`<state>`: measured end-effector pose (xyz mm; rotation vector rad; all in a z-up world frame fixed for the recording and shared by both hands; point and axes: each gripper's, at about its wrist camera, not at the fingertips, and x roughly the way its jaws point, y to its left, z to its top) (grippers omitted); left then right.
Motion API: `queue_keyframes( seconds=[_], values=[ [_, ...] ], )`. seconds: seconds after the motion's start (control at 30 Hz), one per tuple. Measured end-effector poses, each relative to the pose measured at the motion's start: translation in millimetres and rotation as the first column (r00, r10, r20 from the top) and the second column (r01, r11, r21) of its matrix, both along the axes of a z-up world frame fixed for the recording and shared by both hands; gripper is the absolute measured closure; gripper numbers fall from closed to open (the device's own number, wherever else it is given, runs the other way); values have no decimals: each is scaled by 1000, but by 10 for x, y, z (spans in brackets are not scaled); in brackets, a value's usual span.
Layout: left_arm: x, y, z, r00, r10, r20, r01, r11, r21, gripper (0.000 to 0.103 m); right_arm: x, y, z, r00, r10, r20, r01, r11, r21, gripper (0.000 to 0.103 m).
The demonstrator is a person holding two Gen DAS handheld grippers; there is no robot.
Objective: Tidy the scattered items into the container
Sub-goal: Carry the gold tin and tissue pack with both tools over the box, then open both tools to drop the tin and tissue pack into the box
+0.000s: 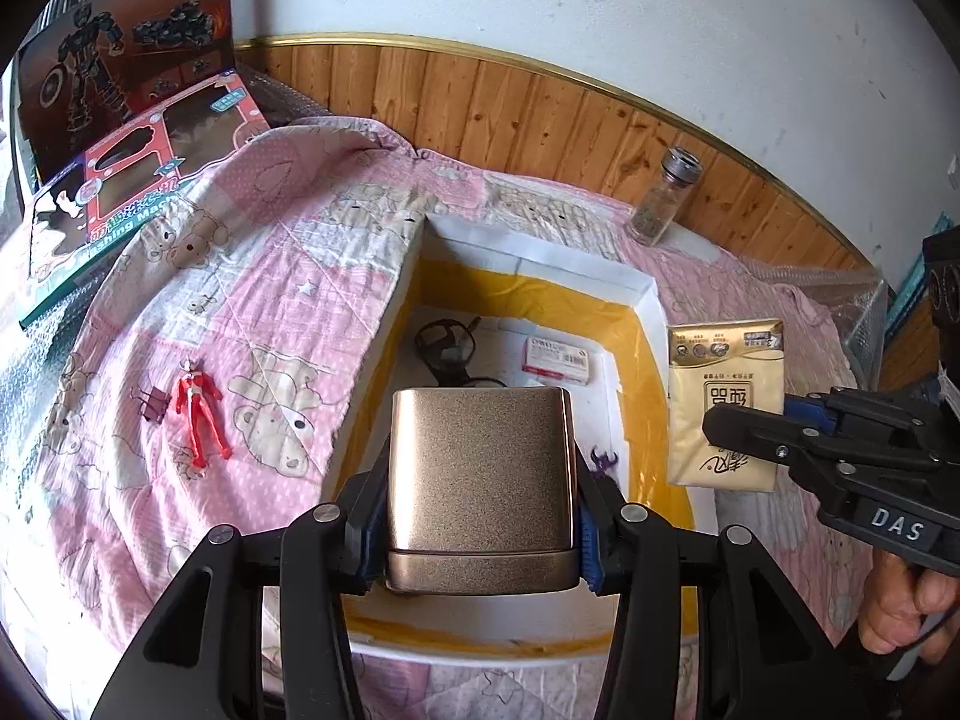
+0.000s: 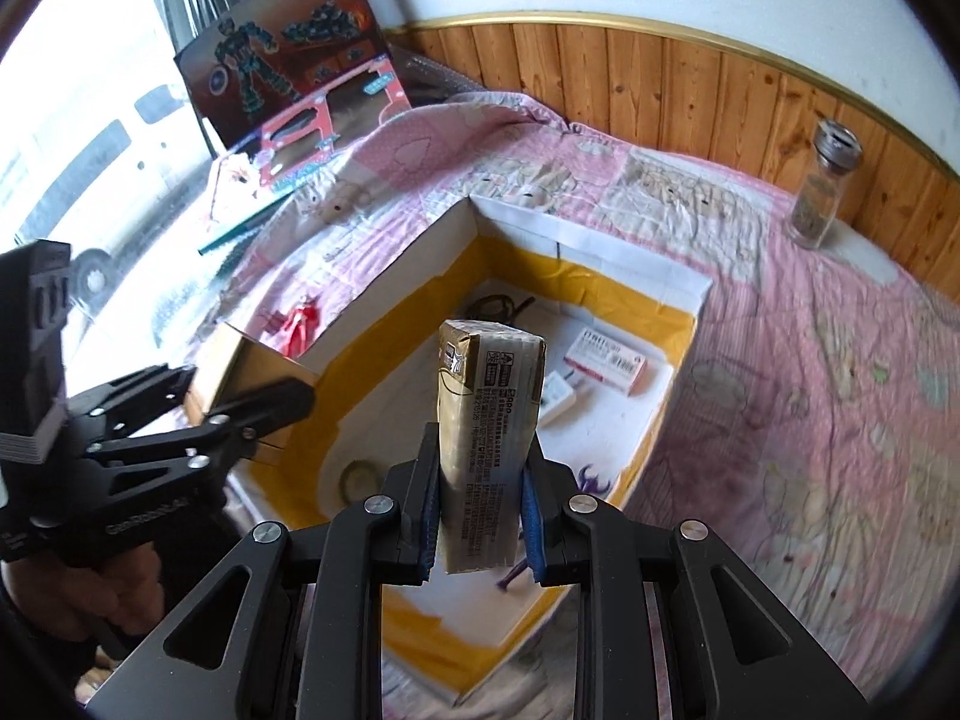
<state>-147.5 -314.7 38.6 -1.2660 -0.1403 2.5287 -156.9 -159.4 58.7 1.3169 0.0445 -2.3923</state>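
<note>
My left gripper (image 1: 480,540) is shut on a bronze metal tin (image 1: 480,468), held over the near end of a white foam box (image 1: 540,252) lined with yellow tape. My right gripper (image 2: 480,516) is shut on a yellow tissue pack (image 2: 486,396), which stands upright above the same box (image 2: 600,246). In the left wrist view the tissue pack (image 1: 726,372) hangs over the box's right rim. Inside the box lie a black cable (image 1: 444,342), a small pink-and-white carton (image 1: 558,357), a white charger (image 2: 558,399) and a purple toy (image 1: 602,461). A red figure (image 1: 195,414) and a binder clip (image 1: 153,408) lie on the quilt left of the box.
A pink patterned quilt (image 1: 270,276) covers the surface. A glass jar (image 1: 660,198) stands at the back right by the wood panelling. Two toy boxes (image 1: 120,60) lean at the back left. A hand (image 1: 900,612) grips the right tool.
</note>
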Motion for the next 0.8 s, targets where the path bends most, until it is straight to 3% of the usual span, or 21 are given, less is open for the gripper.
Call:
queue_keyframes(
  seconds=[0.3, 0.57, 0.8],
  values=[
    [-258, -45, -71, 1000, 15, 0, -15, 1000, -18, 54, -476, -162, -126, 1000, 16, 9, -17, 997, 76, 79],
    [-194, 112, -274, 995, -71, 69, 74, 997, -30, 54, -850, -281, -268, 999, 39, 32, -42, 992, 120, 80],
    [-247, 176, -441, 993, -68, 97, 75, 995, -71, 54, -1028, -380, -393, 997, 61, 56, -69, 987, 145, 79]
  ],
)
